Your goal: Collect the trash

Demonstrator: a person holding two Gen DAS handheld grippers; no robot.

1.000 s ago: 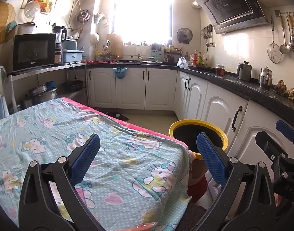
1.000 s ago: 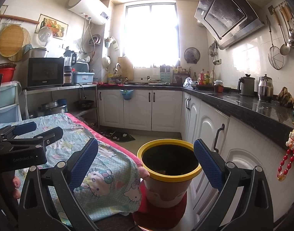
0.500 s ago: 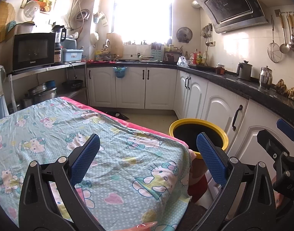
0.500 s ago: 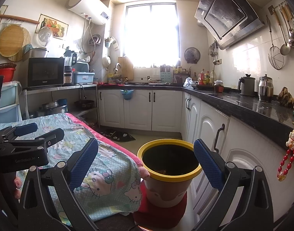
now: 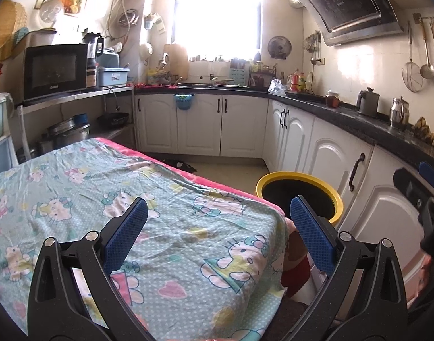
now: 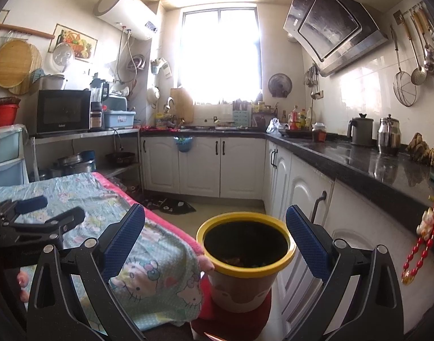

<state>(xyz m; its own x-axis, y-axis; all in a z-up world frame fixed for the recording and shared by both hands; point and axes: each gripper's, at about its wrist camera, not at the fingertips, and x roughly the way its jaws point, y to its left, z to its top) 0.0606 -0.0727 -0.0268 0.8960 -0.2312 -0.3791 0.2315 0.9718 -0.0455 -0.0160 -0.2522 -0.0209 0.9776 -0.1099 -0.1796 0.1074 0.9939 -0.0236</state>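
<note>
The surface (image 5: 74, 187) is the biggest thing before me, draped in a pale green cartoon-cat cloth (image 5: 194, 238) with a pink edge, running from 9 o'clock through 6 o'clock in my left wrist view. I see no scrap of trash on it anywhere — just wrinkled fabric.

At 3 o'clock of that surface, just beside its corner, stands the yellow-rimmed bin (image 6: 246, 258) on a red stool (image 6: 231, 321). In my right wrist view it sits dead centre, and down inside the dark liner there are some brownish bits at the bottom, so I judge something has already gone in.

My left gripper (image 5: 218, 234) hangs over the near end of the cloth, jaws spread wide, nothing between the blue pads. My right gripper (image 6: 215, 241) — jaws equally wide, equally empty — is aimed straight over the bin's mouth.

So my reading: the collecting looks finished or very nearly so. With both grippers empty and the surface bare of litter as far as I can see, nothing seems left to do, unless trash lies beyond either view, say on the floor near the dark mat (image 6: 171, 206) at 12 o'clock.
</note>
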